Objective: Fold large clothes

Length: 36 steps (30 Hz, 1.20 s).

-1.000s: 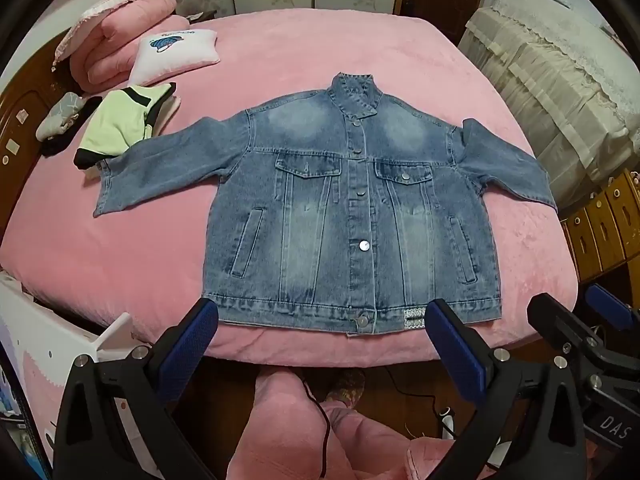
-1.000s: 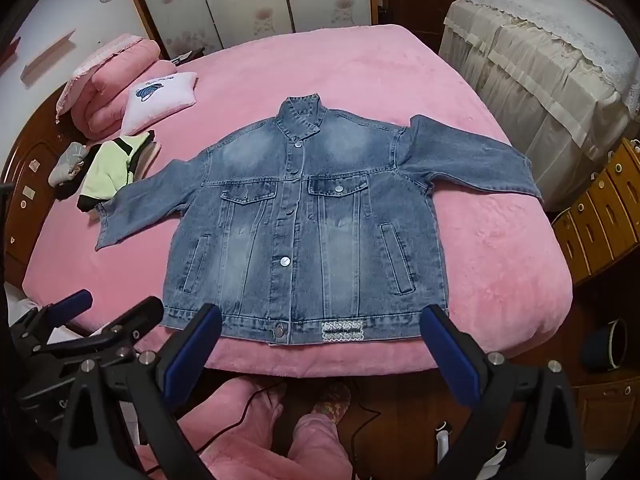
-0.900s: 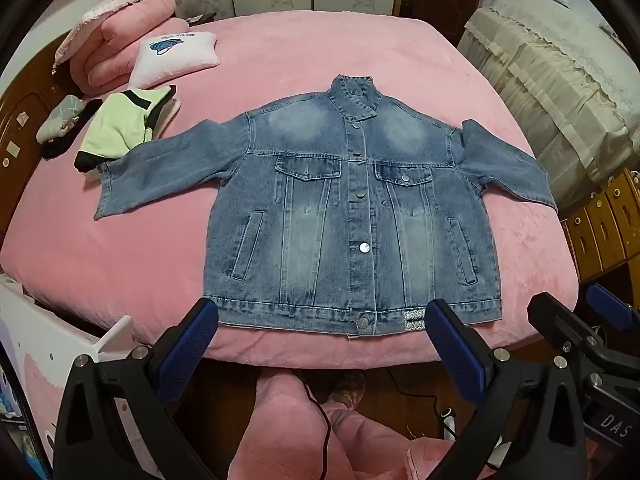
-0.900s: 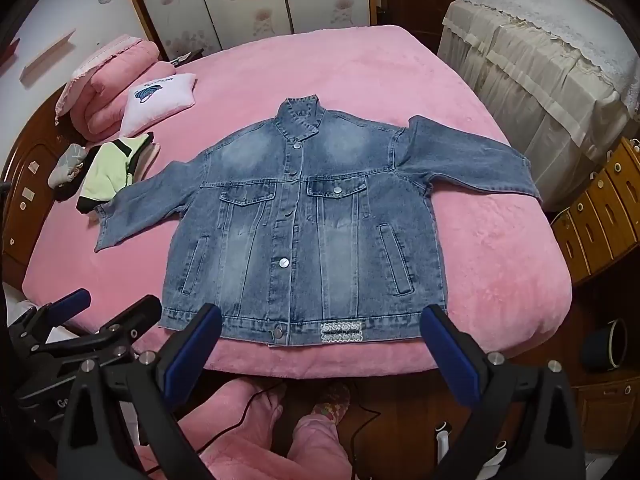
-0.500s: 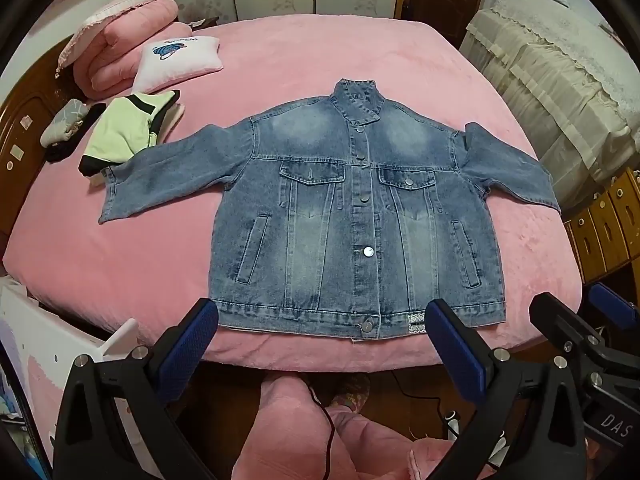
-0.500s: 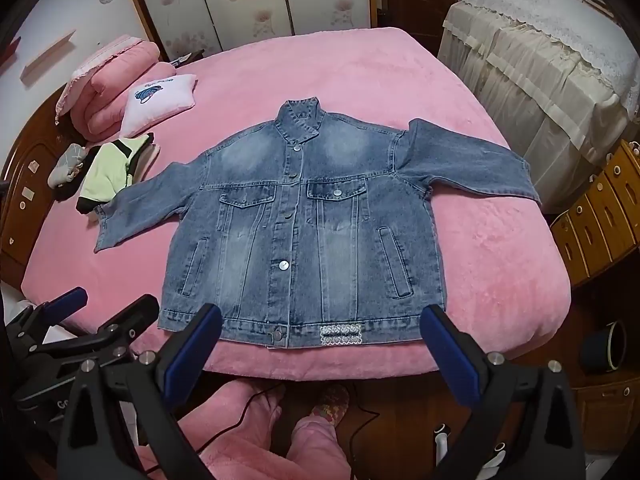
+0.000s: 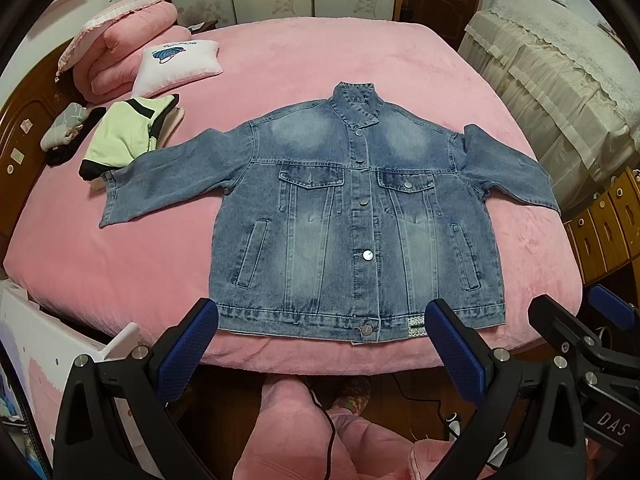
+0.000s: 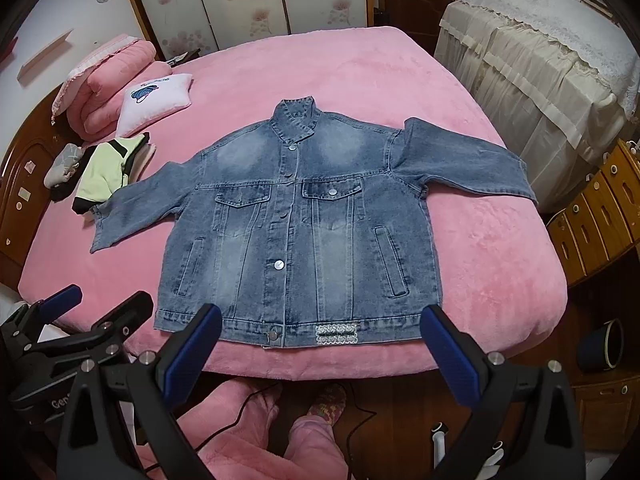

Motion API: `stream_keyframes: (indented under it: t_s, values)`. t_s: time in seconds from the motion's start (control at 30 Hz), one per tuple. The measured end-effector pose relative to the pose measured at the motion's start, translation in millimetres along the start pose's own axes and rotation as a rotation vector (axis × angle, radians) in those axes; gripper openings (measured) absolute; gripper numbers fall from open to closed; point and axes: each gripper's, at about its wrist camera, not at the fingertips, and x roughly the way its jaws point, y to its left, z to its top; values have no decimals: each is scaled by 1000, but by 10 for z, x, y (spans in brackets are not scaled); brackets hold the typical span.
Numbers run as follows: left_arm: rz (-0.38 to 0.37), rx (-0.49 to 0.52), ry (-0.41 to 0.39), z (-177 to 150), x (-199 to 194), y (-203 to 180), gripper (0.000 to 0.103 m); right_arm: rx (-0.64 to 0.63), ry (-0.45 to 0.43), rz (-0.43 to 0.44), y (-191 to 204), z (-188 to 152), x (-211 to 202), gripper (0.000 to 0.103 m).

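Across the near half of the pink bed (image 7: 400, 64), a washed-blue denim jacket (image 7: 356, 224) lies flat and face up, buttoned down the front, its collar pointing toward the far edge and its hem running along the near edge. Both sleeves are spread outward: one reaches toward the left edge, its cuff just beside a folded green-and-black garment (image 7: 124, 136), the other stretches to the right edge, where its cuff hangs slightly over. A white woven label (image 8: 335, 334) sits on the hem band to the right of the bottom button. Near the far left corner rest a white printed cushion (image 7: 180, 64) and a rolled pink quilt (image 7: 120, 48), with a grey bundle (image 7: 64, 126) lying by the wooden headboard. The left gripper (image 7: 322, 346) hovers off the near edge with its blue-padded fingers spread wide and nothing between them; the right gripper (image 8: 320, 344) hangs alongside it, equally wide and empty. Below them, pink-clad legs and slippers of the person stand on the dark floor.
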Motion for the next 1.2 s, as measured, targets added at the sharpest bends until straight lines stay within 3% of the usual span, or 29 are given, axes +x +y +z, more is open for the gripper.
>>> stream_keyframes:
  t_s: [0.8, 1.2]
  values:
    - [19, 1, -22, 68, -28, -29, 102, -6, -6, 11, -34, 51, 11, 100]
    - [7, 0, 13, 81, 61, -47, 102, -8, 7, -3, -33, 85, 62, 100]
